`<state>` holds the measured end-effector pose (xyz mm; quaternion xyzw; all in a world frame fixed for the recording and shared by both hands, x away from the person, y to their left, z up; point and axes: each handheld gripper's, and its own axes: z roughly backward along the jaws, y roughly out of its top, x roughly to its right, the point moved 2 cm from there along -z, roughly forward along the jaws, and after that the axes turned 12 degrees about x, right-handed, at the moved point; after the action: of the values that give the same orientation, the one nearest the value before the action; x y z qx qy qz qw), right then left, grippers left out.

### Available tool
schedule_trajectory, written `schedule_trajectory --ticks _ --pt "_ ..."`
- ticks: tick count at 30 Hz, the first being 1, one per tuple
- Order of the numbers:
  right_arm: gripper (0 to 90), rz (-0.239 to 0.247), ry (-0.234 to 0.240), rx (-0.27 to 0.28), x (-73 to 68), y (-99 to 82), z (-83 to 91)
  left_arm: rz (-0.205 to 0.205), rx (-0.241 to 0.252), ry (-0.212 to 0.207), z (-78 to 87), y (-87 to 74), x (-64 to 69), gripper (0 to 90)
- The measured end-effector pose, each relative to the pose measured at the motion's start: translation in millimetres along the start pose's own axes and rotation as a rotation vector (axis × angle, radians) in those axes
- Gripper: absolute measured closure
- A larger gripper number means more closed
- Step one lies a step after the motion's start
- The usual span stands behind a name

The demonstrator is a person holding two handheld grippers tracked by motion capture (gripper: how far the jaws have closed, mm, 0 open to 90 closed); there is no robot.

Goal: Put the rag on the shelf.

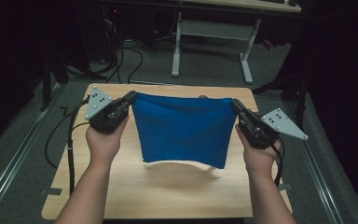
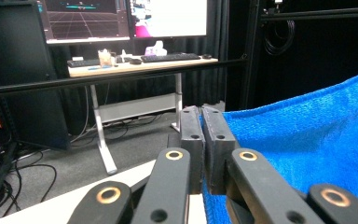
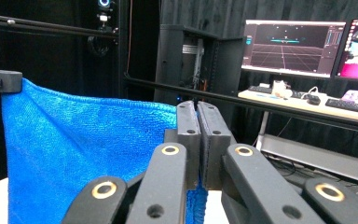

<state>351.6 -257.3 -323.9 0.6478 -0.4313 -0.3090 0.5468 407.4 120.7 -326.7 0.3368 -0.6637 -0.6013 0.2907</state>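
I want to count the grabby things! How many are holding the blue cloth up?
2. The left hand-held gripper pinches the blue cloth's top left corner; the right hand-held gripper pinches its top right corner. Both hold it above the wooden table.

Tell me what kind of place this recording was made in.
Most likely a lab or data-collection workspace, not a home. Behind the small wooden table stands a desk with monitors showing 3D graphics, black curtains hang all round, and cables trail over the floor. Both grippers hold up a blue cloth.
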Motion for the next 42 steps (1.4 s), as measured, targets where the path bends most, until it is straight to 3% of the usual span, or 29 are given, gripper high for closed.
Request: schedule_trajectory --ticks 6,10,14,18,22,27,30,35,42 --pt "89.0 0.0 -0.012 -0.002 3.2 0.5 -3.2 0.0 0.004 -0.003 -7.7 3.7 -2.2 88.4" --pt "89.0 0.0 -0.032 -0.009 8.2 -1.2 -8.9 -0.022 0.006 -0.001 -15.9 6.7 -4.2 88.4" --pt "89.0 -0.021 -0.05 -0.023 14.4 -2.6 -16.8 -0.022 0.01 0.01 -23.7 7.3 -6.3 88.4" --pt "89.0 -0.006 -0.06 -0.034 18.5 -0.9 -24.7 -0.05 0.004 0.02 -32.8 8.0 -10.0 88.4" --pt "89.0 -0.018 -0.062 -0.037 24.2 -0.4 -36.0 -0.055 -0.017 0.036 -42.7 4.1 -18.1 88.4" --pt "89.0 -0.02 -0.064 -0.039 28.5 -2.0 -52.1 -0.048 -0.006 0.056 -54.4 0.8 -28.3 88.4" --pt "89.0 -0.032 -0.069 -0.047 32.6 -6.2 -62.9 -0.068 -0.017 0.074 -64.5 -3.1 -34.3 88.3" --pt "89.0 -0.058 -0.075 -0.083 37.9 -16.6 -81.5 -0.093 -0.046 0.108 -79.8 -4.0 -45.1 88.3" --pt "89.0 -0.051 -0.08 -0.121 45.1 -21.6 -99.7 -0.103 -0.068 0.131 -100.4 -1.1 -56.1 88.3"
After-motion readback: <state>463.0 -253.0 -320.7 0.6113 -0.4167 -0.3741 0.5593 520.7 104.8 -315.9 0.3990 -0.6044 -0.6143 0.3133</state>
